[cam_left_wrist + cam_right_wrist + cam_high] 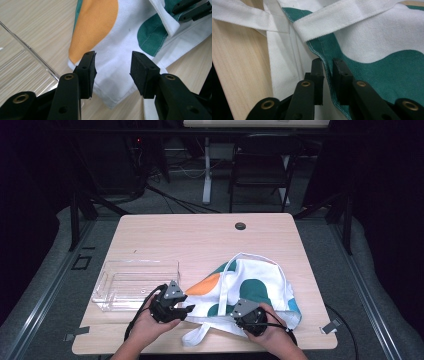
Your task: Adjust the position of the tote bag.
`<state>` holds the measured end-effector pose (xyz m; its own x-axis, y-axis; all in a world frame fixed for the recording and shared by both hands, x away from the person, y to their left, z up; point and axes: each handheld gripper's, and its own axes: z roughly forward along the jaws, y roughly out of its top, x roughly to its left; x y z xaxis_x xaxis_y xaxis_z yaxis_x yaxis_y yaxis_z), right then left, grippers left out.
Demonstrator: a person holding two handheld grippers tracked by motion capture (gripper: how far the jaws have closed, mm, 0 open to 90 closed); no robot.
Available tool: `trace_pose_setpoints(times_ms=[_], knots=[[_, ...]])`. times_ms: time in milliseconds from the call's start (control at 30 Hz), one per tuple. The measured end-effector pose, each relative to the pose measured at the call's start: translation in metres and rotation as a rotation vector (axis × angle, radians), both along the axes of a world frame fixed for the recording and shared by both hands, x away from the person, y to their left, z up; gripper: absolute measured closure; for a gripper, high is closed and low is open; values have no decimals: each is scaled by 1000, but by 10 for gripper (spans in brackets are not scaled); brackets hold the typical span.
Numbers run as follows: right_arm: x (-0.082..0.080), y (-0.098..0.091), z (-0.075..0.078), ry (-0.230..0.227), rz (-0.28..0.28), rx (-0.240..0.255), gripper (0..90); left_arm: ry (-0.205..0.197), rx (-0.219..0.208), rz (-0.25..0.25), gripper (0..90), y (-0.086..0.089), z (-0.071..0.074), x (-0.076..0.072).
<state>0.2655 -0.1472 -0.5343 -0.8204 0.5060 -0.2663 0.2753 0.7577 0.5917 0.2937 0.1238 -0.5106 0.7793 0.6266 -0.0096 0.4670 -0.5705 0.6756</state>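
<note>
R gripper point(327, 65) at near edge of table, jaws almost together on the hemmed rim of the tote bag point(250, 287); cloth edge sits between the pads, looks pinched but full clamp not certain. L gripper point(113, 65) just left of it, jaws apart, straddling the bag's near-left corner, nothing clamped. Bag lies flat, spreading away and right from both tools; rim runs L–R along near side. Clear tray point(131, 285) left of bag. Wood table point(200, 232); beyond, dark room, folding chair point(260, 167)

From above my side, the high view looks forward and down on the table point(150, 227). My two gripper views sit close over the tote bag point(112, 72), which all three share.
</note>
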Motion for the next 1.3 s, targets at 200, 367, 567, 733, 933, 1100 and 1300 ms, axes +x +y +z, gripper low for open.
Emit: trace_pose_setpoints(times_ms=[200, 367, 567, 733, 933, 1100, 1300], knots=[[0, 0, 0, -5, 2, 0, 829, 2, 10, -4, 553, -1, -1, 0], [-1, 0, 1, -9, 0, 5, 862, 1, 10, -8, 553, -2, -1, -1], [-1, 0, 1, -16, -3, 17, 876, 1, 17, -12, 554, -3, -2, -1], [-1, 0, 3, -20, 4, 4, 881, -3, 16, -15, 552, -4, -1, -2], [-2, -1, 5, -34, 6, 7, 882, -3, 19, -21, 552, -6, 0, -3], [-3, -1, 6, -38, 8, 4, 883, -7, 18, -28, 551, -8, 0, -4], [-4, -1, 6, -49, -2, 27, 883, -19, 7, -36, 542, -7, 3, -5]])
